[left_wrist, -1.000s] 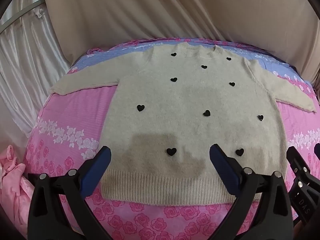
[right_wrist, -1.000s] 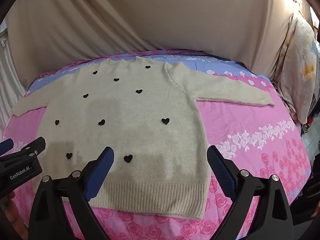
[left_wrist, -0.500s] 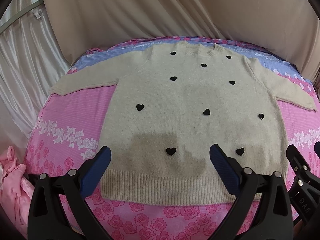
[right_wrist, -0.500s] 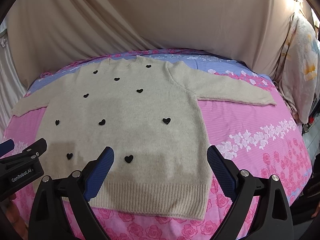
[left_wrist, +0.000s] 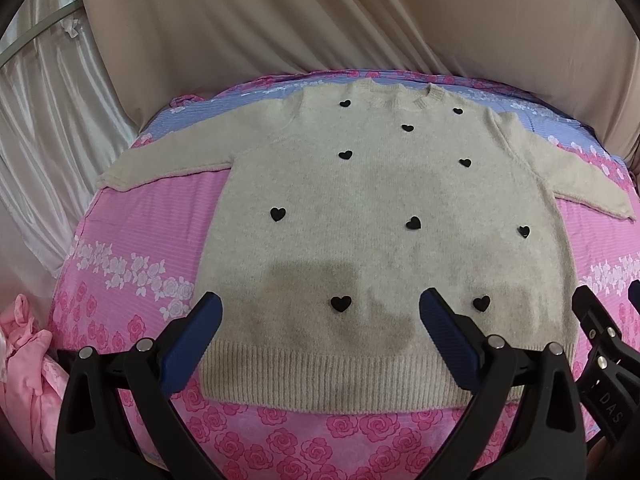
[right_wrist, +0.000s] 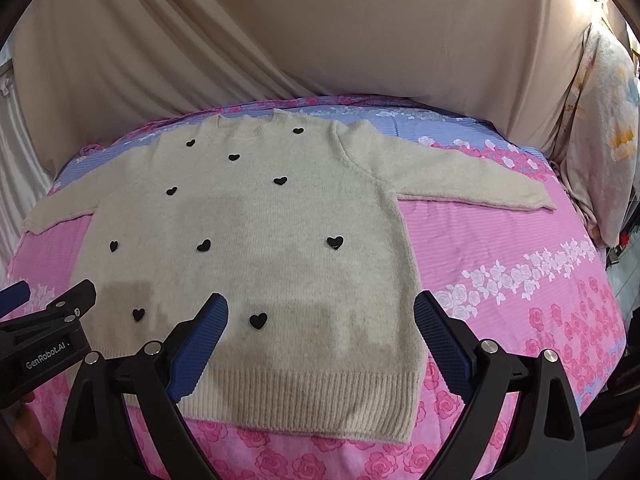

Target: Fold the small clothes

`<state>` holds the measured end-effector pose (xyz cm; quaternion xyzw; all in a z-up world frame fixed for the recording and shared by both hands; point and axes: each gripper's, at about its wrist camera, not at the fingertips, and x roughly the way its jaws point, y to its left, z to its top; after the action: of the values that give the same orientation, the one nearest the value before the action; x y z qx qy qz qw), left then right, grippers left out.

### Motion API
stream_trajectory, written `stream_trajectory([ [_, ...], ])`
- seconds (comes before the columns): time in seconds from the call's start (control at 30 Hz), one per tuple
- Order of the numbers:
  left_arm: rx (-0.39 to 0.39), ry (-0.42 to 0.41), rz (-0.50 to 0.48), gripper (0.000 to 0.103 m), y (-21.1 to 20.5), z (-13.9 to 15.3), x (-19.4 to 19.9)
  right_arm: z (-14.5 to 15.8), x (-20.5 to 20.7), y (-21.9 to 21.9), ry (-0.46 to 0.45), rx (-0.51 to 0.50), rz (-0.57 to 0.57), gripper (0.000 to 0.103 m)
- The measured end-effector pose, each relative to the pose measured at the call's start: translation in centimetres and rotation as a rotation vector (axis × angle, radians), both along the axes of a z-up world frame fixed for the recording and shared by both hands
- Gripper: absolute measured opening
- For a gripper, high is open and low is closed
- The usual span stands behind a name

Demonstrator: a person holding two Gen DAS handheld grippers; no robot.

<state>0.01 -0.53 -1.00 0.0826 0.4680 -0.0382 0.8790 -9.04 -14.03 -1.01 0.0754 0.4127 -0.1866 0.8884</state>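
A beige knit sweater (left_wrist: 380, 208) with small black hearts lies flat, front up, on a pink rose-print bed sheet (left_wrist: 144, 240), both sleeves spread out sideways. It also shows in the right wrist view (right_wrist: 256, 232). My left gripper (left_wrist: 320, 320) is open and empty, hovering above the ribbed hem (left_wrist: 340, 380). My right gripper (right_wrist: 322, 318) is open and empty, above the hem's right part (right_wrist: 320, 396). The right gripper's side shows at the edge of the left view (left_wrist: 604, 352), and the left gripper's side shows in the right view (right_wrist: 44, 336).
A beige curtain (left_wrist: 320, 16) hangs behind the bed. A white satin drape (left_wrist: 44, 112) hangs at left. A crumpled pink garment (left_wrist: 20, 364) lies off the bed's left edge. A floral blanket (right_wrist: 604, 120) hangs at right. The sheet's far end is blue (right_wrist: 420, 120).
Both grippers have drifted very slightly; the sweater sits a touch lower in the right view. Nothing was grasped or moved.
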Motion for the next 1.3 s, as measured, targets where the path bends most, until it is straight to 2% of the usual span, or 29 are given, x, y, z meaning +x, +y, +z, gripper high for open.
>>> stream_trajectory([
  [1.3, 0.003, 0.036, 0.002, 0.097, -1.0, -0.7, 1.5, -0.9, 1.4, -0.5, 0.033, 0.004, 0.011, 0.092],
])
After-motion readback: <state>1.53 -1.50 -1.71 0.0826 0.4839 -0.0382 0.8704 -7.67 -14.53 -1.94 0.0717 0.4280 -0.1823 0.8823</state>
